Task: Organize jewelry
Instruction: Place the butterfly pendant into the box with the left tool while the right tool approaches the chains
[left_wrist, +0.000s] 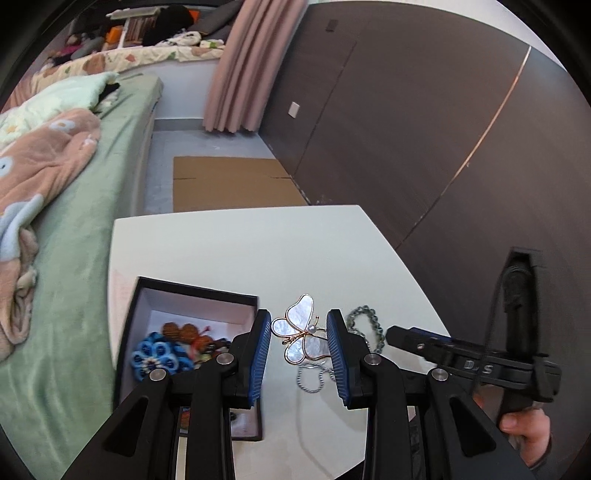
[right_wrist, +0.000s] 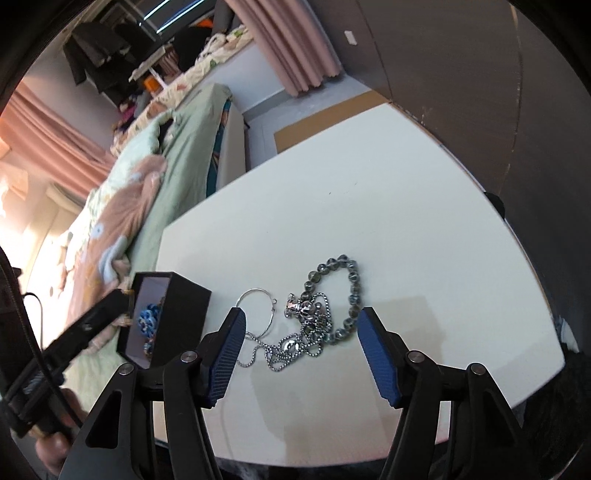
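Note:
A pearly white butterfly brooch (left_wrist: 301, 334) with a gold rim sits between the pads of my left gripper (left_wrist: 298, 354), held above the white table (left_wrist: 258, 251); the jaws touch its wing edges. A black jewelry box (left_wrist: 192, 295) with blue and orange ornaments (left_wrist: 162, 356) stands just left of it; it also shows in the right wrist view (right_wrist: 173, 306). My right gripper (right_wrist: 301, 354) is open and empty over a silver chain with pendant (right_wrist: 306, 325), a thin hoop (right_wrist: 258, 310) and a grey-green bead bracelet (right_wrist: 347, 291). The bracelet also shows in the left wrist view (left_wrist: 364, 321).
A bed with green sheet (left_wrist: 85, 229) and pink blanket (left_wrist: 37, 162) lies left of the table. A dark wall (left_wrist: 424, 129) runs along the right. Flat cardboard (left_wrist: 232, 188) lies on the floor beyond the table. My right gripper shows in the left wrist view (left_wrist: 461, 362).

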